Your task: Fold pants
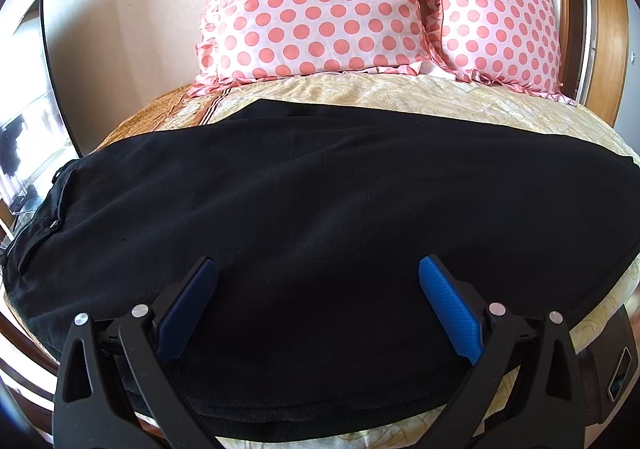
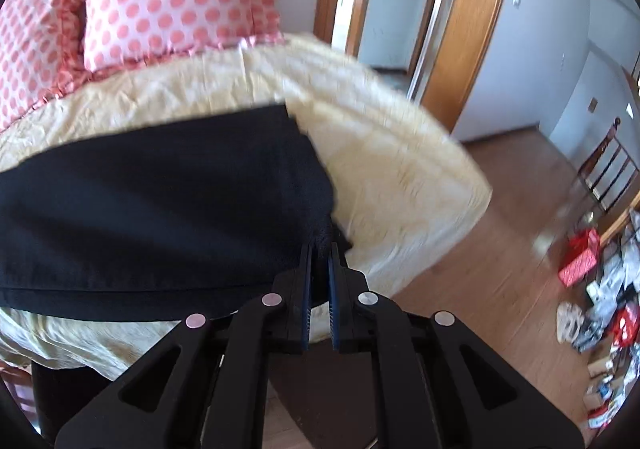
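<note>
Because the bed (image 1: 400,97) fills most of both views, it is the ground for everything here: a pale yellow cover with 2 pink polka-dot pillows (image 1: 316,5) propped at its head against the wall. Across the bed, spread flat, lie the black pants (image 1: 320,189), their long axis running left to right in front of the person, parallel to the near edge of the mattress. What looks like a seamed, waist-like end sits at the far left in the left wrist view, while the other end reaches toward the bed's right side. A double layer shows along the near edge, so the pants appear to be folded lengthwise once already.

The left hand-held gripper (image 1: 318,273) hovers over the middle of the near edge with its blue pads (image 1: 448,309) spread wide, gripping nothing. The right hand-held gripper (image 2: 320,253) is clenched on the right end of the pants, a tuck of black cloth pinched between its pads at the near corner.

Judging from this, the right one is the working hand: the remaining cloth lies to its left, so the likely fold carries that end leftward along the long axis.
</note>
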Available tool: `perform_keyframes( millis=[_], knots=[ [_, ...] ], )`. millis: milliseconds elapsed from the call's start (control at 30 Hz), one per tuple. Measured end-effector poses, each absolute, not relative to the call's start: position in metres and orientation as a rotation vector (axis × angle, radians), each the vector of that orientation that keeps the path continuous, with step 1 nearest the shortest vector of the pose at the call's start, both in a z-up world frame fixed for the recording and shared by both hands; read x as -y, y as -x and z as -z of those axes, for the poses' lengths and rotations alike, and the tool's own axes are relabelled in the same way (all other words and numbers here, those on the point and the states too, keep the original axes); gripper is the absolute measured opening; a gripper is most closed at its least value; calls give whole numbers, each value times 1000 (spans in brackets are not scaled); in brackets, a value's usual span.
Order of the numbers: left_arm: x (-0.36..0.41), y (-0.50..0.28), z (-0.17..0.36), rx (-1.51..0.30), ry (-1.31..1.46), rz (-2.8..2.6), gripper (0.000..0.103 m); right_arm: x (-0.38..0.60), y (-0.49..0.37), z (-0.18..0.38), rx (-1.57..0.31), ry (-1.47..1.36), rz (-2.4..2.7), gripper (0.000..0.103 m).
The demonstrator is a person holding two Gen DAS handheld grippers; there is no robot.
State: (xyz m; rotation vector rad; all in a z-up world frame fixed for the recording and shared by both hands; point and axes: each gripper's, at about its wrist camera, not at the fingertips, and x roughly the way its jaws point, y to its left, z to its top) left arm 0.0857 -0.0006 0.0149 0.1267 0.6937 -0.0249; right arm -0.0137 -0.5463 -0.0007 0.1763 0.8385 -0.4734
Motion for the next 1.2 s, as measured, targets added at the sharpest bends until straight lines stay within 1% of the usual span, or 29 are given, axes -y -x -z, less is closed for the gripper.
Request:
perform_keyframes(
  millis=[67,100,133,167,267,333,400,467,600,667,767,800,833,900,1133,1167,1200],
  knots=[
    [0,-85,-16,-694,-128,27,101,553,20,-4,-810,-259,485,18],
    [0,-85,-16,-693,-129,26,101,562,26,-8,-779,-327,497,28],
    [-1,-84,-16,-692,-129,26,101,566,31,-11,-760,-365,502,36],
    [-2,-84,-16,-691,-128,24,101,571,36,-12,-744,-401,512,36],
    [-2,-85,-15,-695,-126,22,101,572,32,-23,-712,-362,545,36],
    [0,-86,-16,-696,-132,20,101,563,12,-40,-695,-275,501,36],
    [2,-87,-17,-694,-138,21,101,552,-25,-48,-726,-181,416,36],
    [4,-86,-17,-695,-141,19,101,545,-66,-43,-787,-86,385,36],
    [6,-84,-17,-699,-143,11,101,551,-123,-18,-911,-60,365,36],
    [6,-83,-17,-699,-148,6,101,558,-135,-4,-960,-61,368,36],
    [4,-85,-16,-702,-147,5,101,561,-131,-2,-932,-101,355,35],
    [4,-87,-16,-703,-146,5,101,561,-128,-1,-928,-101,346,24],
    [4,-88,-16,-703,-147,6,101,561,-126,0,-927,-84,358,7],
    [5,-91,-16,-701,-150,8,101,560,-121,1,-922,-56,373,0],
    [8,-96,-15,-701,-147,11,101,572,-113,-5,-862,-86,380,1],
    [8,-96,-16,-701,-147,11,101,576,-114,-4,-877,-118,359,3],
    [8,-96,-16,-701,-148,12,101,581,-117,-2,-896,-160,336,9]
  ],
)
